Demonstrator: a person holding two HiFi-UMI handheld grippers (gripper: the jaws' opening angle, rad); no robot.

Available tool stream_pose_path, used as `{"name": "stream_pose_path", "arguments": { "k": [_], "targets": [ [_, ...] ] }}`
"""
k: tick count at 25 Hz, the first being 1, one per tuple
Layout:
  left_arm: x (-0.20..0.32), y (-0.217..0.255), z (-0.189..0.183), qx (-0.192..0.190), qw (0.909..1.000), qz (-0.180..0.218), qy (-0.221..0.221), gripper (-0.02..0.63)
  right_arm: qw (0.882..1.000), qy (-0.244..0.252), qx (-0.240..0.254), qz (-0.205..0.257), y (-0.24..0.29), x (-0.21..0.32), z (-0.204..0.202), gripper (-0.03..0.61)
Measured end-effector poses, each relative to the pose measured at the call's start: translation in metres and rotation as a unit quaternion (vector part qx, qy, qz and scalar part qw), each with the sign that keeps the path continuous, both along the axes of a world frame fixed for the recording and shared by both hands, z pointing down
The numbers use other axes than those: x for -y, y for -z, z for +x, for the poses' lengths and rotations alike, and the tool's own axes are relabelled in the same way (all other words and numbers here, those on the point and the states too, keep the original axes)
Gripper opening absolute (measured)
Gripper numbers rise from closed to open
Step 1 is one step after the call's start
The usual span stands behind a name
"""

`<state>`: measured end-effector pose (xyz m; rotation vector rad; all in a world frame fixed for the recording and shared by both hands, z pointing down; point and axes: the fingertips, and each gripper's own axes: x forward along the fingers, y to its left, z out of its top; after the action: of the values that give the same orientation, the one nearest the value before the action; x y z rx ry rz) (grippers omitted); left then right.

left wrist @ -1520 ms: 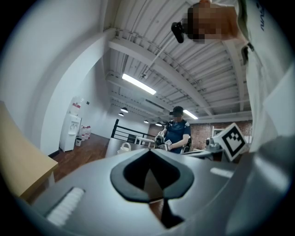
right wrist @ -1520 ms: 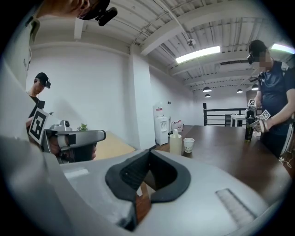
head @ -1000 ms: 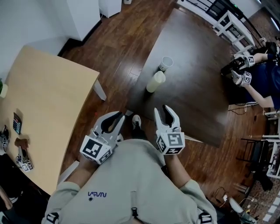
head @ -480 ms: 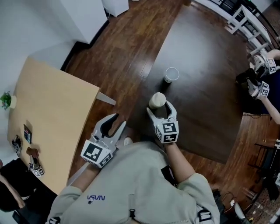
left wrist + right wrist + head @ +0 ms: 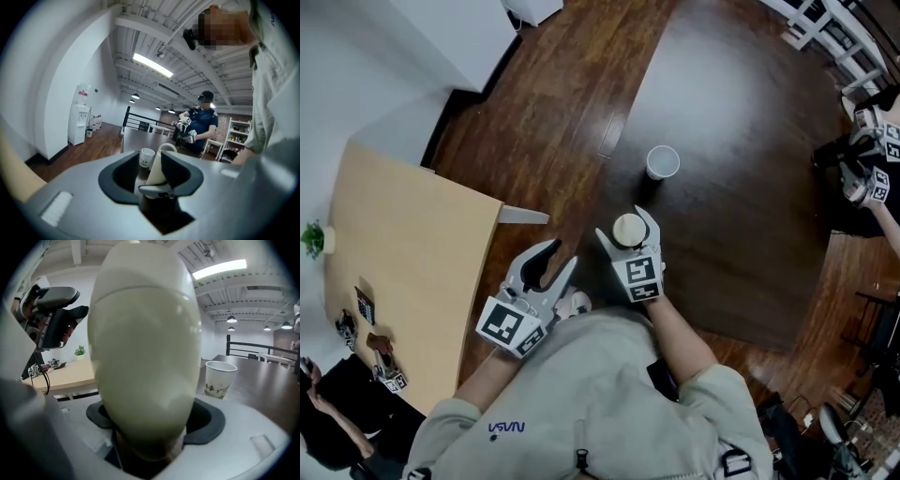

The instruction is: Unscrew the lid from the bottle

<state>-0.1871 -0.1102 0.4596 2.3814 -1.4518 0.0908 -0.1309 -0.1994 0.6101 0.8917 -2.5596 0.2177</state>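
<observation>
A cream bottle (image 5: pixel 629 229) with a rounded top stands near the front edge of the dark table (image 5: pixel 741 187). My right gripper (image 5: pixel 626 228) reaches round it; its jaws have just been opening and stand wide on either side of the bottle's upper part, not pressing. The right gripper view is filled by the bottle (image 5: pixel 145 348). My left gripper (image 5: pixel 555 262) hangs to the left, off the table's edge, with its jaws just opened a little and nothing between them. It points at the bottle (image 5: pixel 157 168), which is still some way off.
A white paper cup (image 5: pixel 662 161) stands just beyond the bottle and also shows as a cup (image 5: pixel 219 378) to its right. A tan table (image 5: pixel 403 244) is at the left. Another person (image 5: pixel 872 159) with grippers works at the dark table's far right.
My right gripper has gone forward and down to the bottle and opened wide around it. My left gripper has moved forward and its jaws have parted slightly.
</observation>
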Motion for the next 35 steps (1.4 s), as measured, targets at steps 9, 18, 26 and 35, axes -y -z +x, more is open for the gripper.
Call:
{"name": "stream_pose_path", "arguments": {
  "k": [9, 18, 26, 35],
  "targets": [
    [0.002, 0.005, -0.004, -0.018, 0.9997, 0.015, 0.005, 0.124, 0.998, 0.044, 0.012, -0.048, 0.017, -0.012, 0.003, 0.300],
    [-0.017, 0.042, 0.011, -0.134, 0.9844, 0.017, -0.113, 0.209, 0.928, 0.300, 0.093, -0.200, 0.106, -0.107, -0.012, 0.299],
    [-0.068, 0.097, 0.032, -0.227, 0.9316, 0.055, -0.279, 0.262, 0.834, 0.475, 0.074, -0.271, 0.159, -0.222, -0.015, 0.299],
    [-0.103, 0.120, 0.079, -0.216, 0.8857, 0.060, -0.407, 0.324, 0.795, 0.521, 0.017, -0.311, 0.167, -0.278, 0.003, 0.300]
  ]
}}
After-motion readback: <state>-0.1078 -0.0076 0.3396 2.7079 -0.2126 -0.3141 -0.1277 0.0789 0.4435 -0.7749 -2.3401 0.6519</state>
